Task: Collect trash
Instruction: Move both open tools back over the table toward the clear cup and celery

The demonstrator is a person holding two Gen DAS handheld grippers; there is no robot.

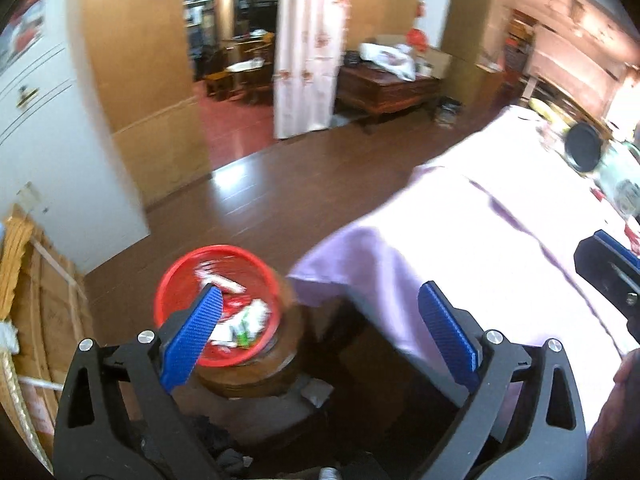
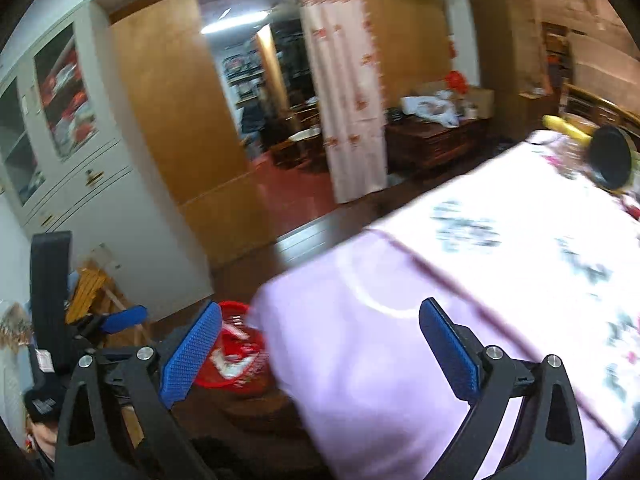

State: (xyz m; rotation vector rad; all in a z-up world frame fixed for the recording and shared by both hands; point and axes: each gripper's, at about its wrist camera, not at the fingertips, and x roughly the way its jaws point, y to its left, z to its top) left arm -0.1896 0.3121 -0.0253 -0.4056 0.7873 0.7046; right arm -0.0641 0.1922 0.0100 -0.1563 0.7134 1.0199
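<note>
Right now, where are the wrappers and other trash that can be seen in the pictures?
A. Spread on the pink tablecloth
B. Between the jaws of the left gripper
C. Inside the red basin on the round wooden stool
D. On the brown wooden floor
C: the left wrist view shows the crumpled wrappers lying inside the red basin, which sits on the round wooden stool beside the table.
</note>
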